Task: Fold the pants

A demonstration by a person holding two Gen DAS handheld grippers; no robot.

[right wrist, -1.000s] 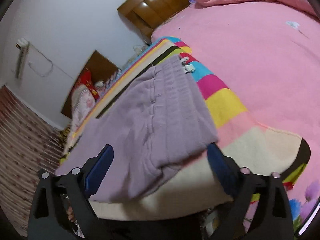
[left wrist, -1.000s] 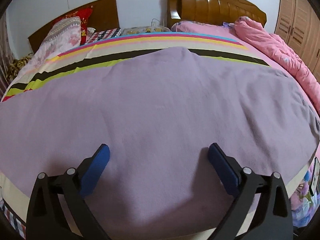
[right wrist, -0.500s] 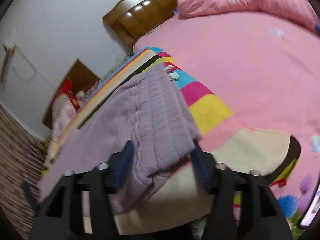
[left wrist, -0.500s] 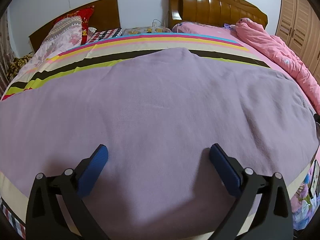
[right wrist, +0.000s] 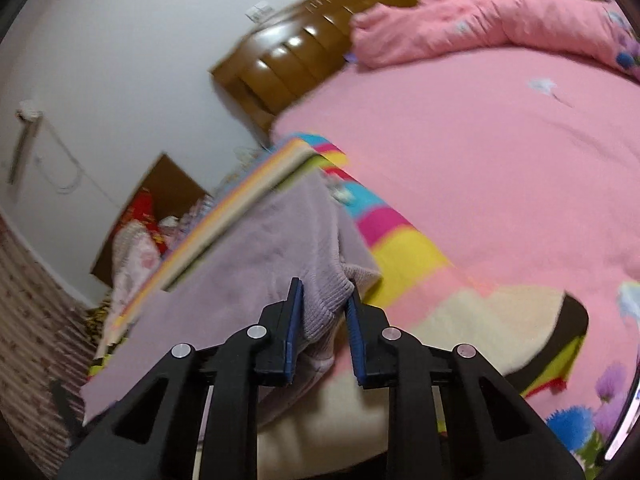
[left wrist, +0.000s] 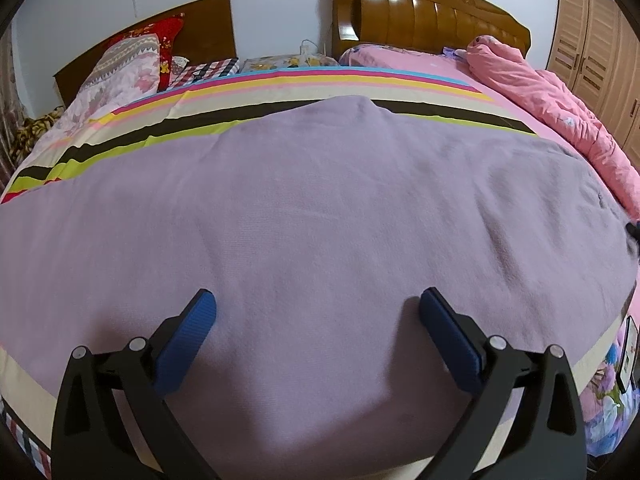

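Note:
Lilac knit pants lie spread flat across the striped bedsheet. My left gripper hovers over their near edge, open wide, with nothing between its blue pads. In the right wrist view the ribbed end of the pants is bunched between the blue pads of my right gripper. Its jaws are closing and both pads press on the knit fabric.
Two beds stand side by side with wooden headboards. A pink quilt is heaped along the right side. Pillows lie at the far left. A wooden wardrobe stands at the back right. A phone rests at the bed's near right edge.
My right gripper went from wide open around the pants' ribbed end to nearly shut on it, and tipped further down. The left gripper stayed where it was.

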